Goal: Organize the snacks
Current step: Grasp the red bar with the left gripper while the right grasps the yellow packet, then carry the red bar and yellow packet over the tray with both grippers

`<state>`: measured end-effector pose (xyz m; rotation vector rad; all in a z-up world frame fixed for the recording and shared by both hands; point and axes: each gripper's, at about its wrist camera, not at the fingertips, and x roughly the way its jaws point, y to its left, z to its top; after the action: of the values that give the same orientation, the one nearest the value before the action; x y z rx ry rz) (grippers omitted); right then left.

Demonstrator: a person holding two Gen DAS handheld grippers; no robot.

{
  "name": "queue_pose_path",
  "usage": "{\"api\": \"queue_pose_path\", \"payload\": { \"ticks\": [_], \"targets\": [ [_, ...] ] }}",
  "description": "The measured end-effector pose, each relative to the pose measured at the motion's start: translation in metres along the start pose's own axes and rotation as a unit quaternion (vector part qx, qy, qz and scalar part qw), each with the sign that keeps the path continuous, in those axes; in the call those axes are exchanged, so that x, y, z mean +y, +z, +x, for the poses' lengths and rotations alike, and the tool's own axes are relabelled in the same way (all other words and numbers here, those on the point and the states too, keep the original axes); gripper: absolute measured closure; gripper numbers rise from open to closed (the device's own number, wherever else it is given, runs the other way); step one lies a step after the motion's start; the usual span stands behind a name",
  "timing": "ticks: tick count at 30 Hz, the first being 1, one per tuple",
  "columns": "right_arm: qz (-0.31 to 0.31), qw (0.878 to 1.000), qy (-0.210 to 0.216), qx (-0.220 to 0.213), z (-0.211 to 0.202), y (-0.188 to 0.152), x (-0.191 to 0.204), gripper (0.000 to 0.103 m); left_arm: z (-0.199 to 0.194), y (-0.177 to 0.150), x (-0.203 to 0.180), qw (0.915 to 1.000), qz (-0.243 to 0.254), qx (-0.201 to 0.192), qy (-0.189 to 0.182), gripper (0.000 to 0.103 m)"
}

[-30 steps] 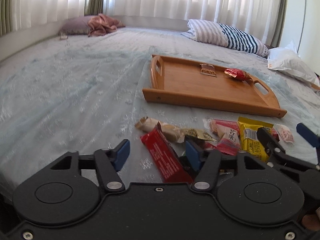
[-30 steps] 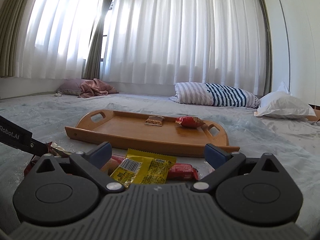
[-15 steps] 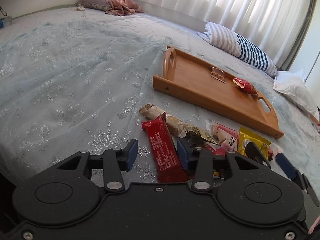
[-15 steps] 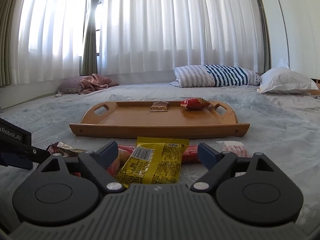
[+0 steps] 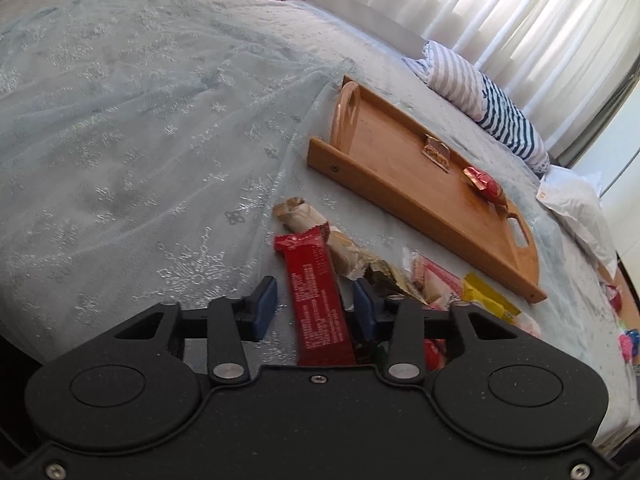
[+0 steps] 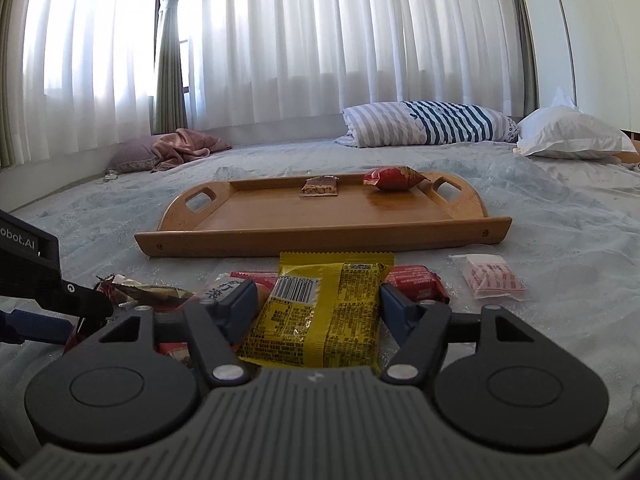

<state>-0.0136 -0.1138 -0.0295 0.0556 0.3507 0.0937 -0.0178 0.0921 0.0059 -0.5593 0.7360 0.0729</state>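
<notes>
So we've got the left gripper [image 5: 315, 303] down over the red bar [image 5: 318, 300], fingers spread wide on either side of it and not touching the wrapper. Same deal on the right gripper [image 6: 318, 303]: fingers open around the yellow packet [image 6: 320, 312], nothing pinched. Both snacks lie in the snack pile [image 6: 248, 292] on the bed [image 5: 140, 140], just in front of the wooden tray [image 6: 320, 236], which holds a brown bar [image 6: 319, 186] and a red candy bag [image 6: 394, 178].
</notes>
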Motion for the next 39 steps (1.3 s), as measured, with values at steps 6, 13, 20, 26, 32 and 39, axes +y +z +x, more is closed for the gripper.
{"api": "queue_pose_path", "payload": {
  "ticks": [6,13,20,26,32,39],
  "targets": [
    [-0.013,1.0,0.001,0.003,-0.001,0.002,-0.001,0.046,-0.002,0.0,-0.012,0.9995,0.031,-0.002,-0.001,0.079],
    [-0.019,1.0,0.003,0.002,-0.006,0.008,-0.004,0.047,-0.011,0.0,-0.029,0.9968,0.077,-0.021,0.004,0.079],
    [-0.018,1.0,-0.008,-0.009,-0.012,0.018,-0.009,0.047,-0.011,0.007,-0.039,0.9942,0.098,-0.039,0.021,0.079],
    [-0.013,1.0,-0.012,-0.016,-0.013,0.029,-0.019,0.047,-0.012,0.021,-0.051,0.9914,0.119,-0.053,0.014,0.079],
    [-0.003,1.0,-0.01,-0.013,-0.009,0.042,-0.031,0.047,-0.007,0.041,-0.068,0.9891,0.136,-0.056,-0.012,0.079],
    [-0.001,1.0,-0.014,-0.025,0.004,0.068,-0.052,0.047,0.009,0.063,-0.097,0.9855,0.158,-0.047,-0.039,0.079]
  ]
}}
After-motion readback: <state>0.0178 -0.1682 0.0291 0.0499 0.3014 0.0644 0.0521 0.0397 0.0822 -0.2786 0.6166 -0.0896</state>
